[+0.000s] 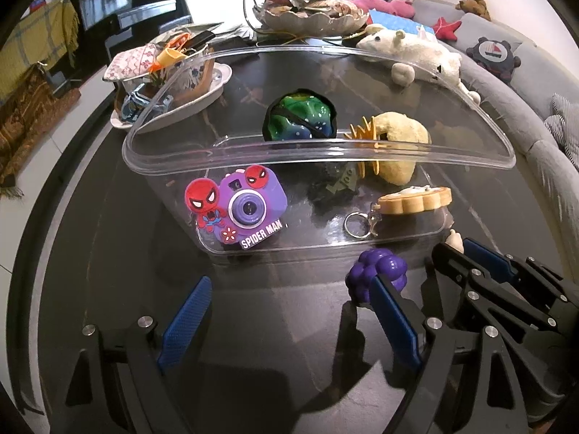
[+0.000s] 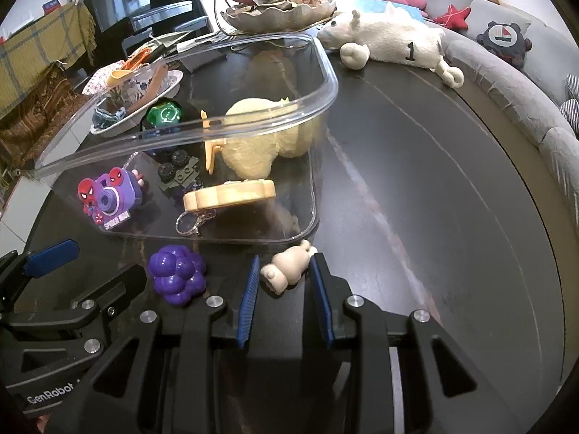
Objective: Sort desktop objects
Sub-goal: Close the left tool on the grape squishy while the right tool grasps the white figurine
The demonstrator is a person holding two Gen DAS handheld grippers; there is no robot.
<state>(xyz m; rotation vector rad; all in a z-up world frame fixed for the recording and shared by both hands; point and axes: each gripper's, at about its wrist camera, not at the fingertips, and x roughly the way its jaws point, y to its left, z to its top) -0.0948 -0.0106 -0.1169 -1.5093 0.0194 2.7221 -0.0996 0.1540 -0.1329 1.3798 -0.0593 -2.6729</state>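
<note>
bin: clear tub [image 2: 318, 188] holds several toys | outside, near wall: beige figurine [image 2: 287, 266], purple grape toy [image 2: 177, 275] left of it, both on desk [image 2: 434, 217] | my right gripper [image 2: 284, 278] jaws apart, straddling figurine | my left gripper [image 1: 289, 311] jaws wide apart | handling: looks light, stiff, smooth; pinch its body.

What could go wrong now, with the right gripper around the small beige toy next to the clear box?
1. The right gripper has its fingers on both sides of the small beige toy, which lies tilted; it may slip or turn when squeezed.
2. The toy lies close to the clear box wall, so the fingers may push the box.
3. The purple grape toy lies against one blue finger of the open left gripper; it may roll away.
</note>
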